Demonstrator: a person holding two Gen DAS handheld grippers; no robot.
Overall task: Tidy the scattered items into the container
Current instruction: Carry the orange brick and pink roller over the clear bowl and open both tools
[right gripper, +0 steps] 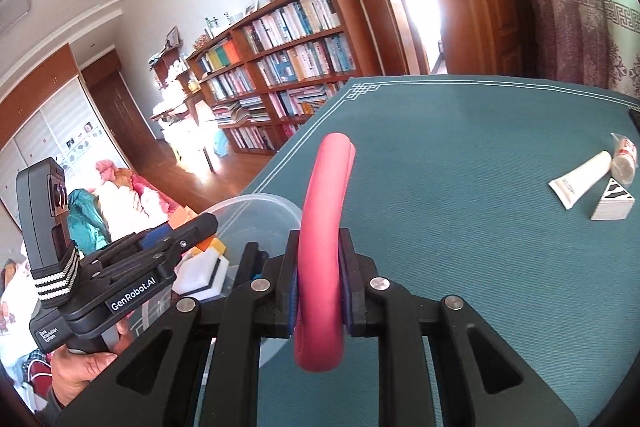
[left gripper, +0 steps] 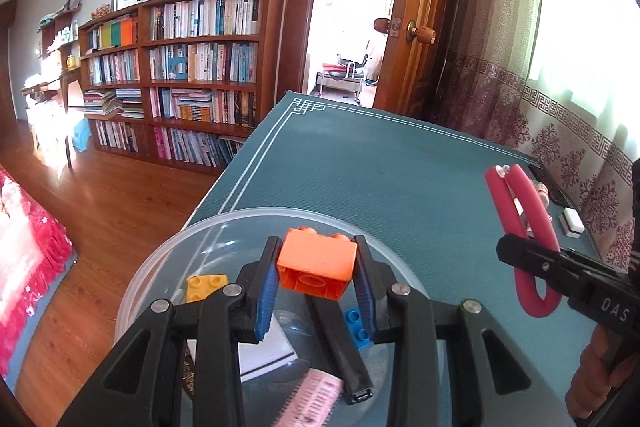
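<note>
Now, my left gripper clamped on orange brick, directly above clear bowl; yellow brick and blue brick already inside. My right gripper clamped on pink foam loop, long axis pointing away, just right of bowl. Left nearer: judge drop straight down. White tube far right of bowl.

pink comb cut off by bottom edge, tube lettering unreadable

Bowl at table near-left edge; tube probably far right.
</note>
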